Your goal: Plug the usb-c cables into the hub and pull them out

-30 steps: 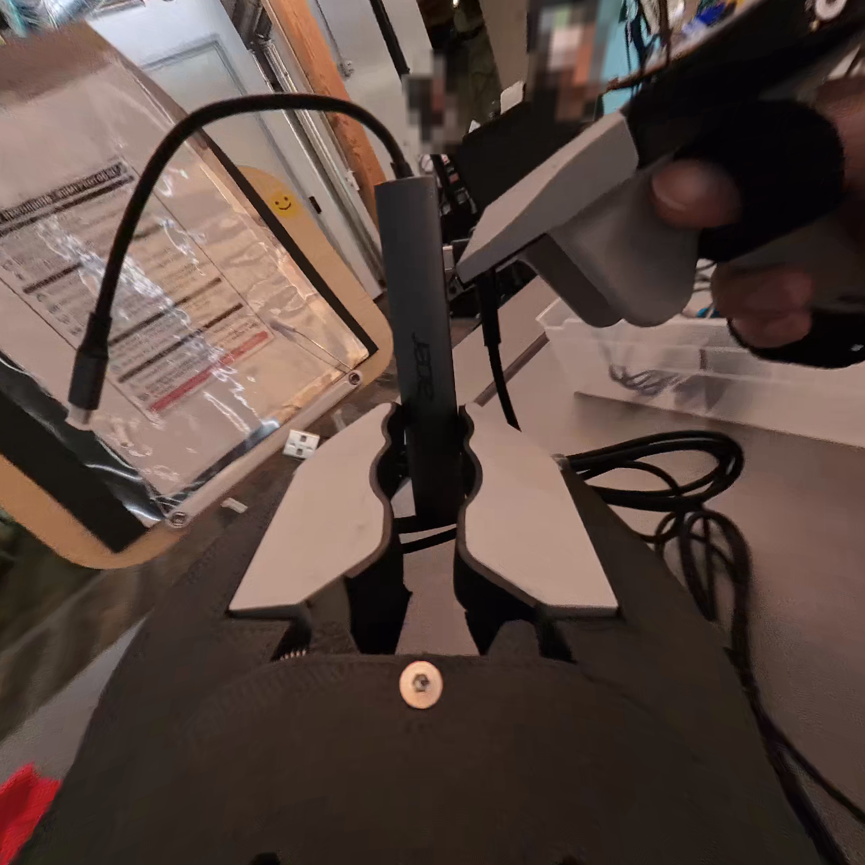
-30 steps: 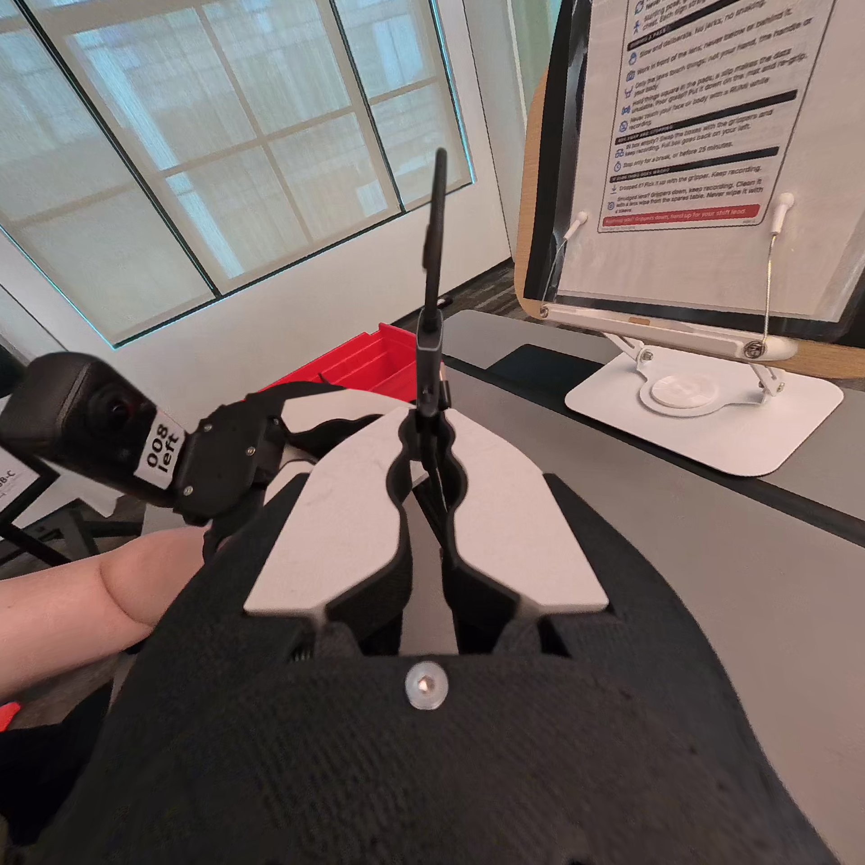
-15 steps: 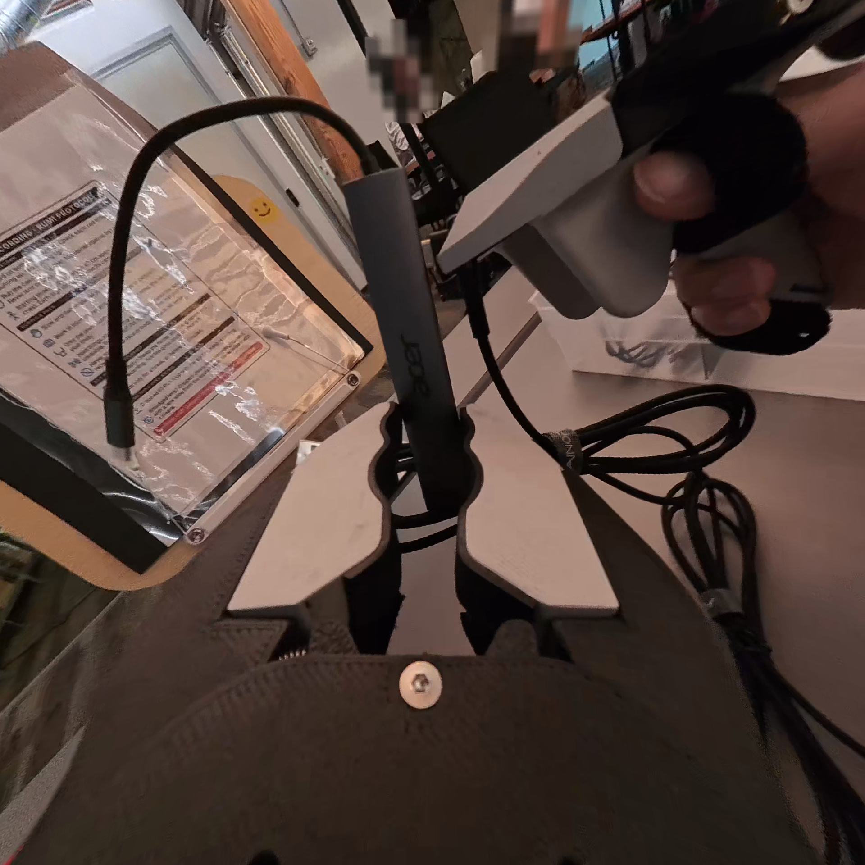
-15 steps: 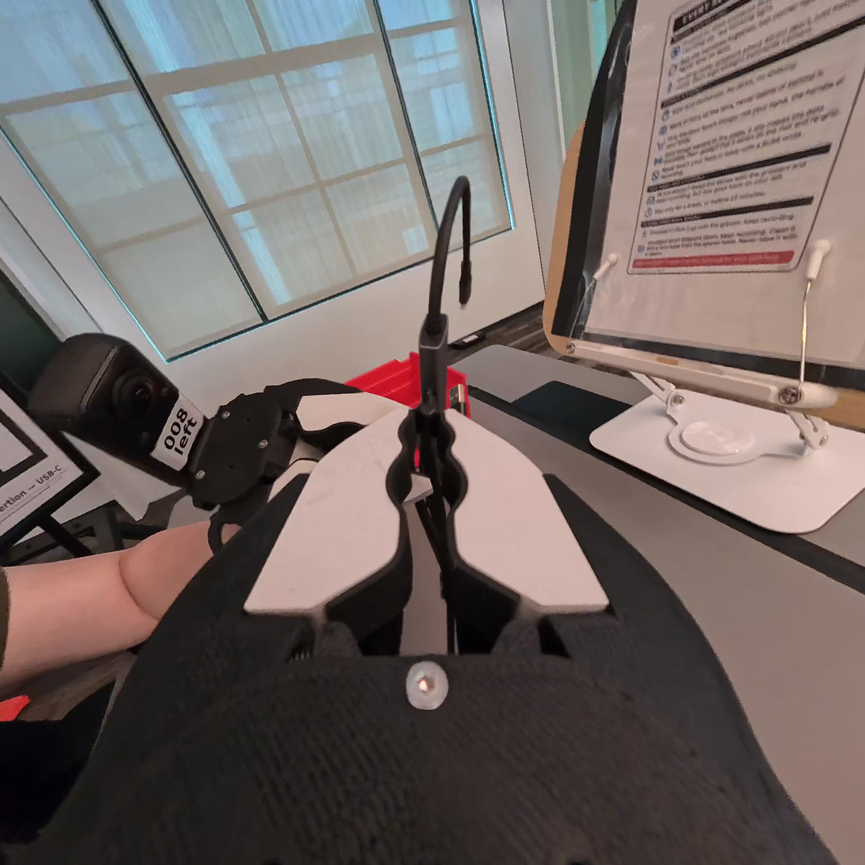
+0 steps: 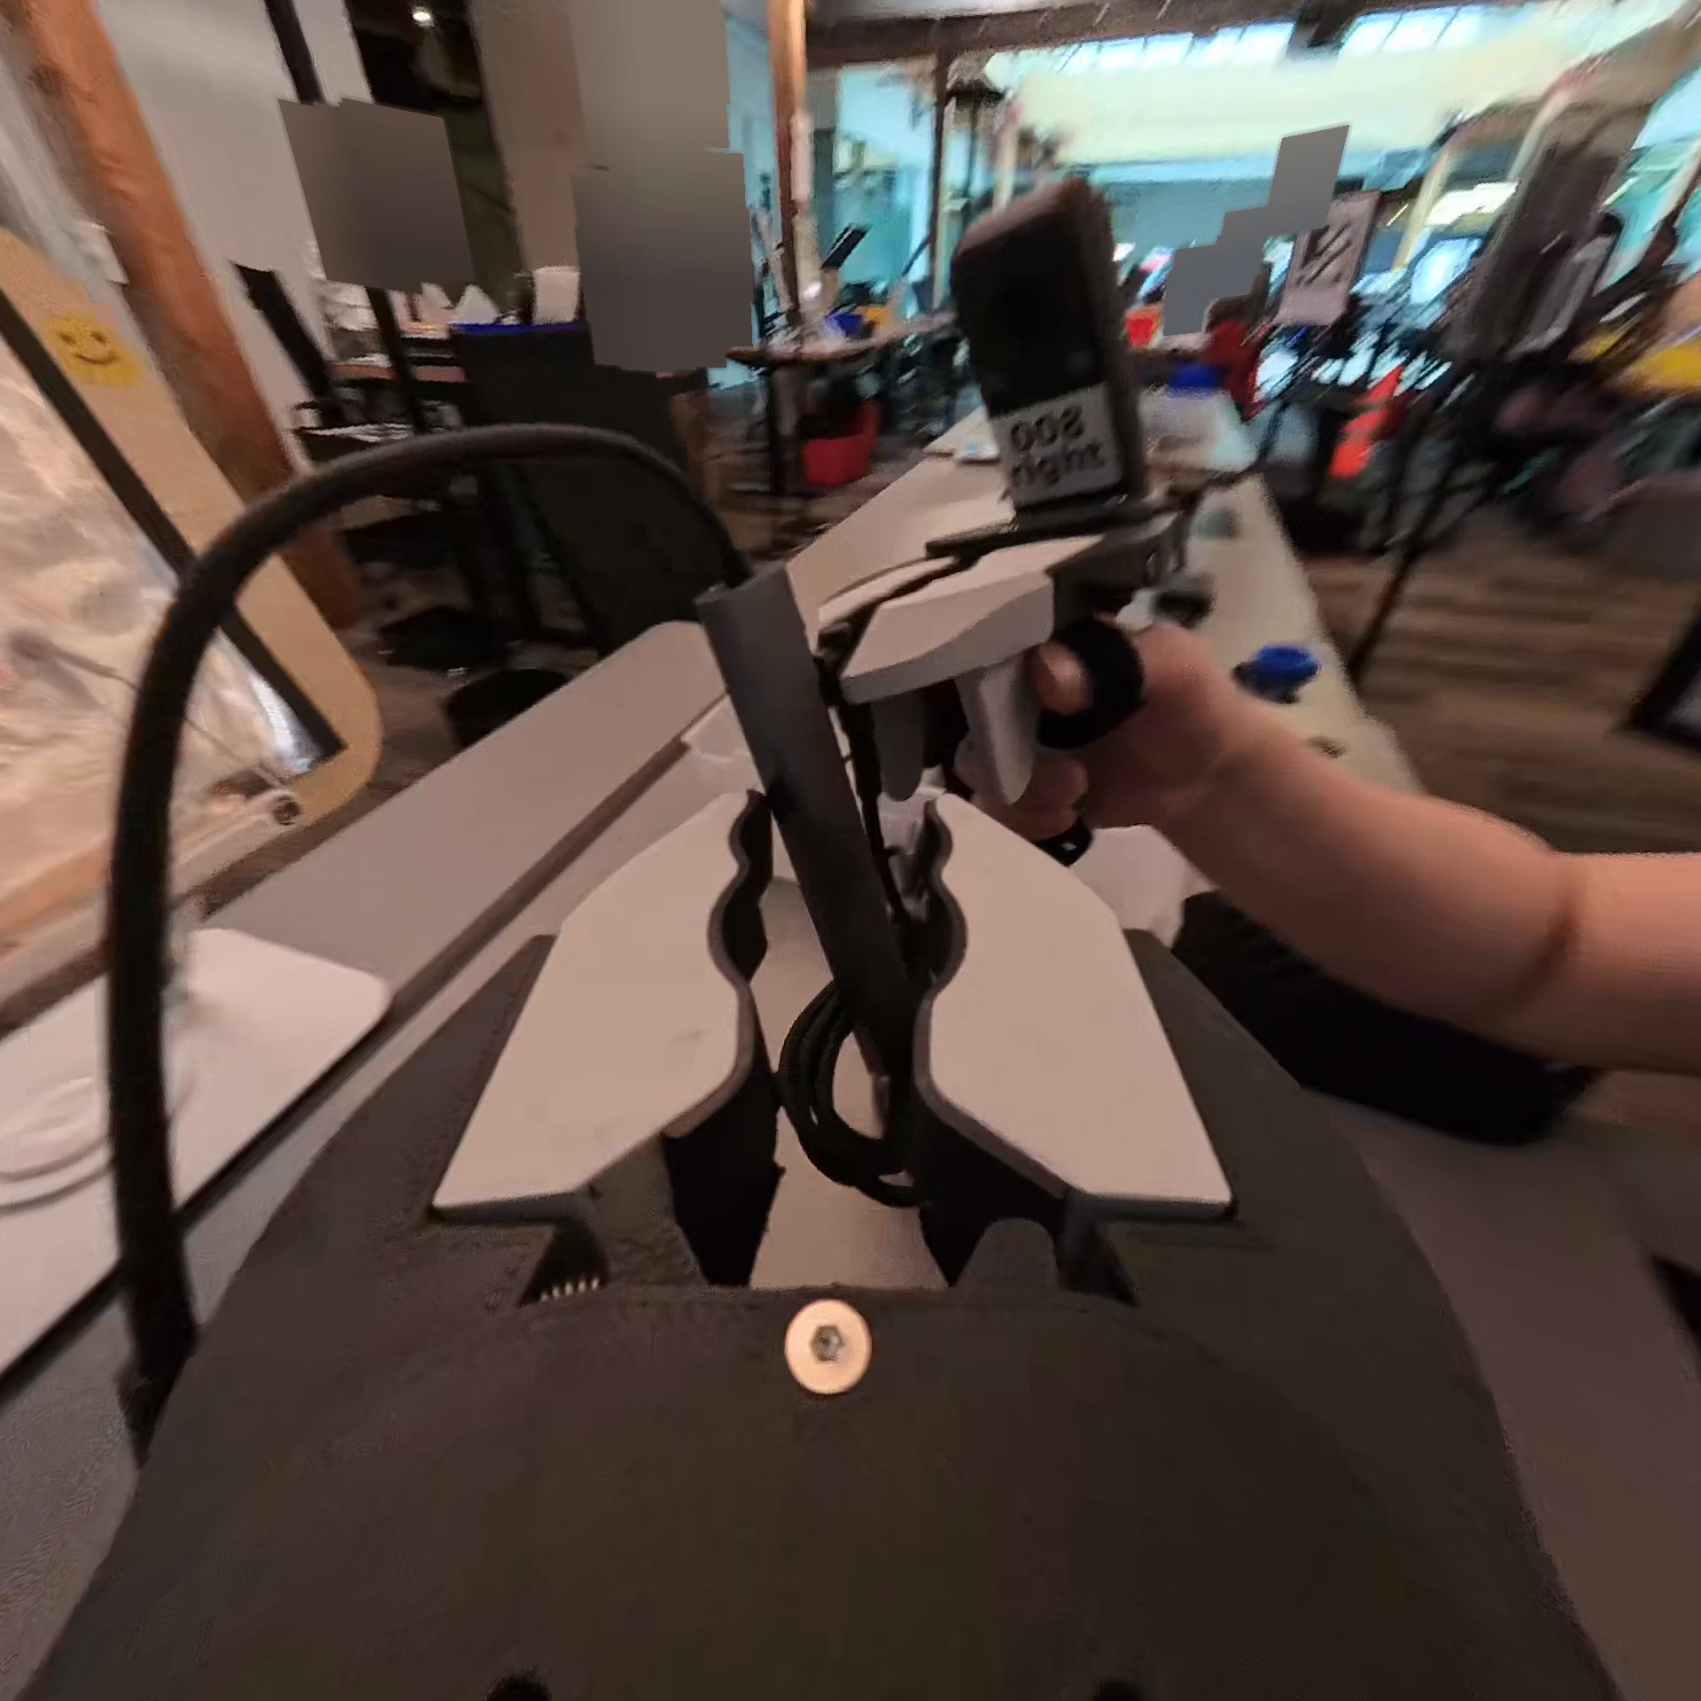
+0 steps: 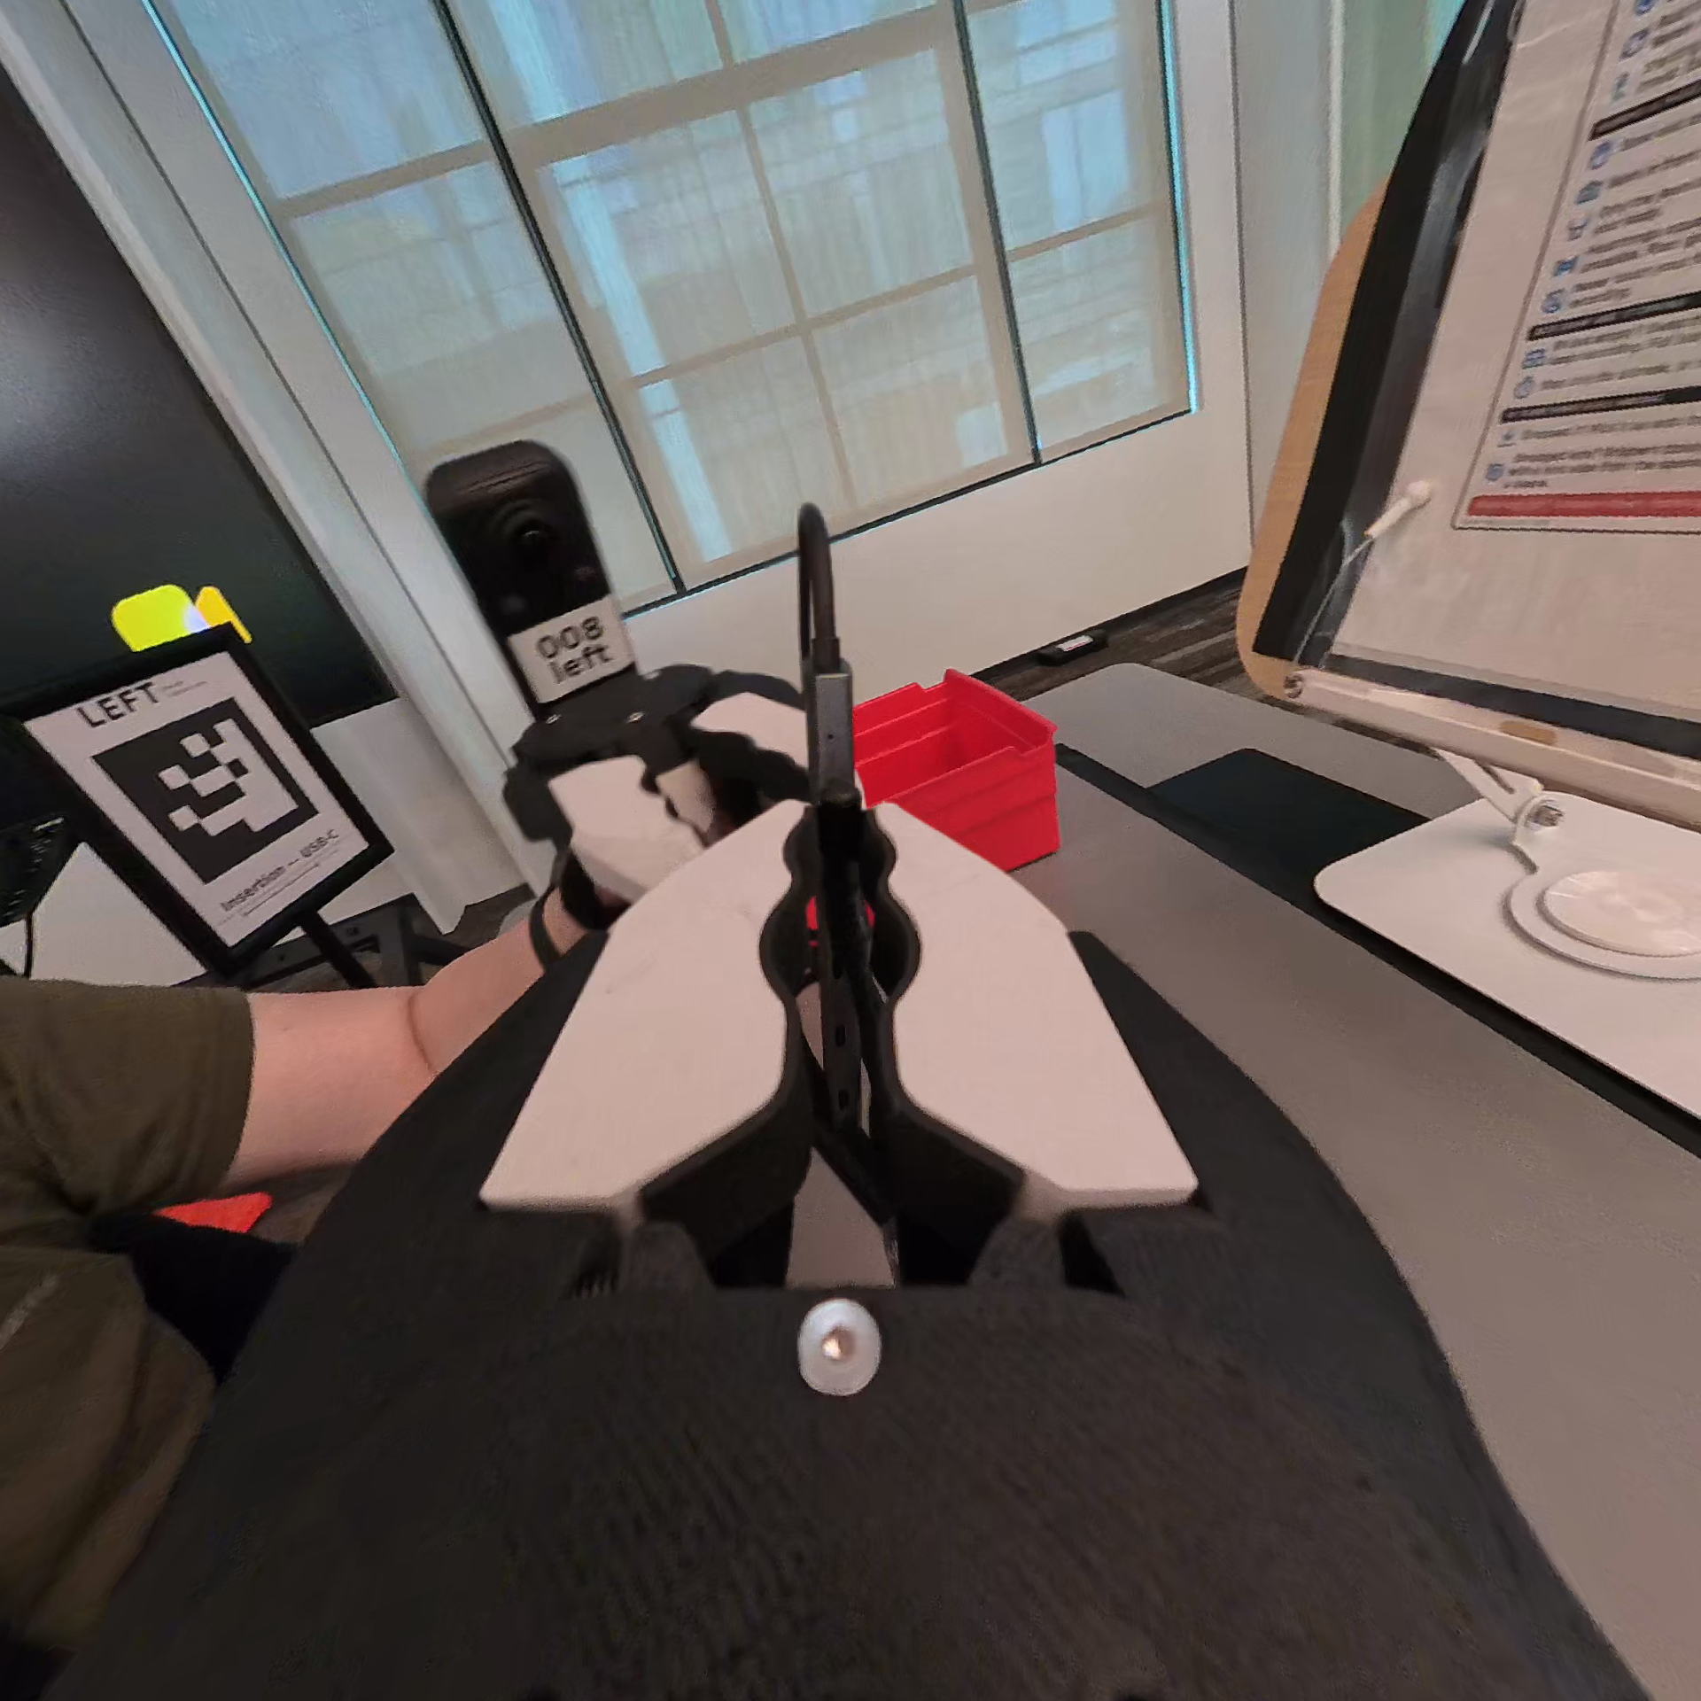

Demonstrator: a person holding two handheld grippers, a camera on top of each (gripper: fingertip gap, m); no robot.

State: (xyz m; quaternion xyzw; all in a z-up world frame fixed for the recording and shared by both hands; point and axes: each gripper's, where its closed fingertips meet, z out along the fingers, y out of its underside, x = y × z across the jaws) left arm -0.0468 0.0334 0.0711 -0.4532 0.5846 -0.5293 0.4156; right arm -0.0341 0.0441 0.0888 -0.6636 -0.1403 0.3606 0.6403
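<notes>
The dark grey hub [image 5: 782, 718] stands tilted between my left gripper's [image 5: 842, 819] jaws, which are a little wider than it. It leans on the right finger, with a gap on the left. Its own black cable [image 5: 147, 920] arcs up and left, then down past the frame's edge. My right gripper [image 6: 838, 815] is shut on the black usb-c cable plug [image 6: 842, 920]. The plug's tip meets the hub [image 6: 828, 727]; I cannot tell if it is seated. The right gripper also shows in the left wrist view [image 5: 828, 612], against the hub's right side. A coil of black cable [image 5: 828, 1105] lies below the hub.
A laminated sheet on a board [image 6: 1519, 368] stands on a white stand base [image 6: 1519, 920] at the right. A red bin [image 6: 957, 764] sits at the table's far edge. A framed marker sign [image 6: 202, 792] stands off the table. A person's forearm [image 5: 1381, 902] crosses at the right. My left and right fingertips are right by each other.
My left jaws have widened and the hub has tilted and slid deeper between them. The right gripper has come lower and sits close against the hub. The left view has swung right.
</notes>
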